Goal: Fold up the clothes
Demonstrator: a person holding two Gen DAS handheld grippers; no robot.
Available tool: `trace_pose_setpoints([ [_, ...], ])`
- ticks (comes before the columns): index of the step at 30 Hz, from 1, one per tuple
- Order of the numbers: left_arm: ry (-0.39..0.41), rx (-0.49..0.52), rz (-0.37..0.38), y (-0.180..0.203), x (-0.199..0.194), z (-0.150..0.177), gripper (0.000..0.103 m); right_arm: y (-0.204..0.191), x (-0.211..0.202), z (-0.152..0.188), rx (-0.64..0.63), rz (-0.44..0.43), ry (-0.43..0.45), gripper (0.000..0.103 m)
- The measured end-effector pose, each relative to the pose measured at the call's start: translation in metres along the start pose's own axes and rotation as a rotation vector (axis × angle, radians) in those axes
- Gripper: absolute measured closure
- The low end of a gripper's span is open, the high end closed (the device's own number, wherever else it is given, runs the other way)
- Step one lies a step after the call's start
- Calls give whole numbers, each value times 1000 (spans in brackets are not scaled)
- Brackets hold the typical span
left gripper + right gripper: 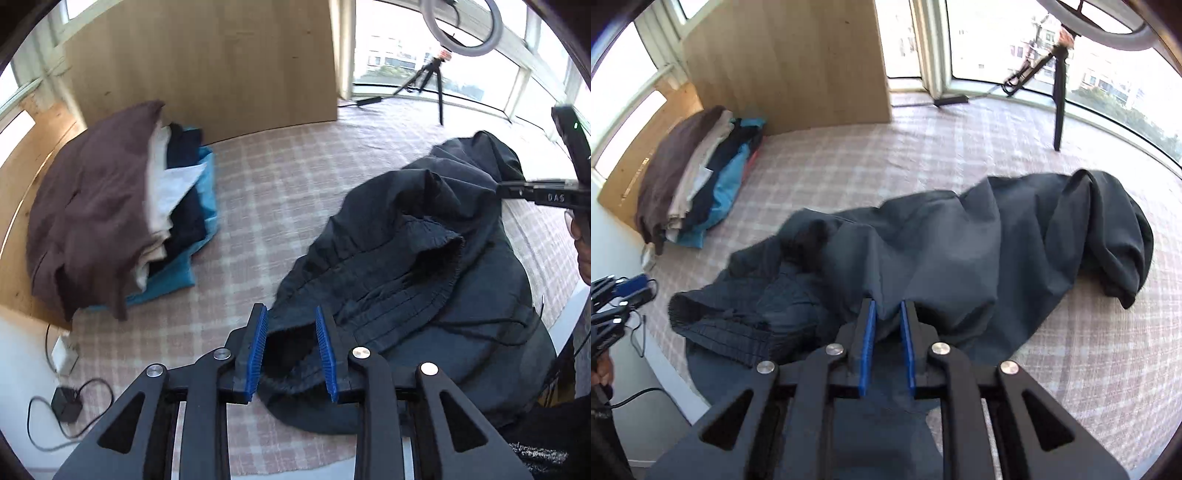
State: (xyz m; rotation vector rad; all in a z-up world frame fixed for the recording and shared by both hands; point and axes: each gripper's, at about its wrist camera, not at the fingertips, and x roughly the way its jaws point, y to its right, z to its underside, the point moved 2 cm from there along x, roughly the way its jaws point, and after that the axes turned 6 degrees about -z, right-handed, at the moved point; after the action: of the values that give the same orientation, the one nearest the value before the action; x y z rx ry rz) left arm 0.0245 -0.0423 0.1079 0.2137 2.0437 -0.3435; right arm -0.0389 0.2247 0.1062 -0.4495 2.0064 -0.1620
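Landmark = dark trousers [424,280], lying crumpled on the checked pink cloth [266,206] w/ ribbed waistband toward the left gripper.

Far left of trousers, against the wood panel [207,62]: stack of folded clothes [103,214], brown on top, then pale, navy, blue; lower layers mostly hidden, edges only. Below-left of trousers, off the cloth: small black adapter [66,406] w/ cable, blurry.

Left gripper [291,350] at the trousers' near edge, blue pads spread wide apart, dark waistband fabric lying between them; pads don't press it, far as I can see.

Right gripper [888,343] on the near mid part of the trousers [960,266], fingers nearly together & pinching a raised ridge of cloth. Fabric under the jaws hidden by the gripper body.

Behind-right of trousers: tripod [1052,74] by the window, ring light [461,26] above it cut off at frame top. Far right in left wrist view, the right gripper's body partly out of frame; person's face just at the edge
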Motion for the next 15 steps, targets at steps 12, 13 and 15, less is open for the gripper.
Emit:
trace_pose_setpoints([
  [12,-137,7,76,13,67,25,77,-102,118,2,-515,150,-264,67],
  [13,-129,5,81,13,65,24,77,-100,124,0,-511,157,-277,76],
  [15,-112,2,91,13,60,22,77,-93,120,-16,-413,98,-252,96],
])
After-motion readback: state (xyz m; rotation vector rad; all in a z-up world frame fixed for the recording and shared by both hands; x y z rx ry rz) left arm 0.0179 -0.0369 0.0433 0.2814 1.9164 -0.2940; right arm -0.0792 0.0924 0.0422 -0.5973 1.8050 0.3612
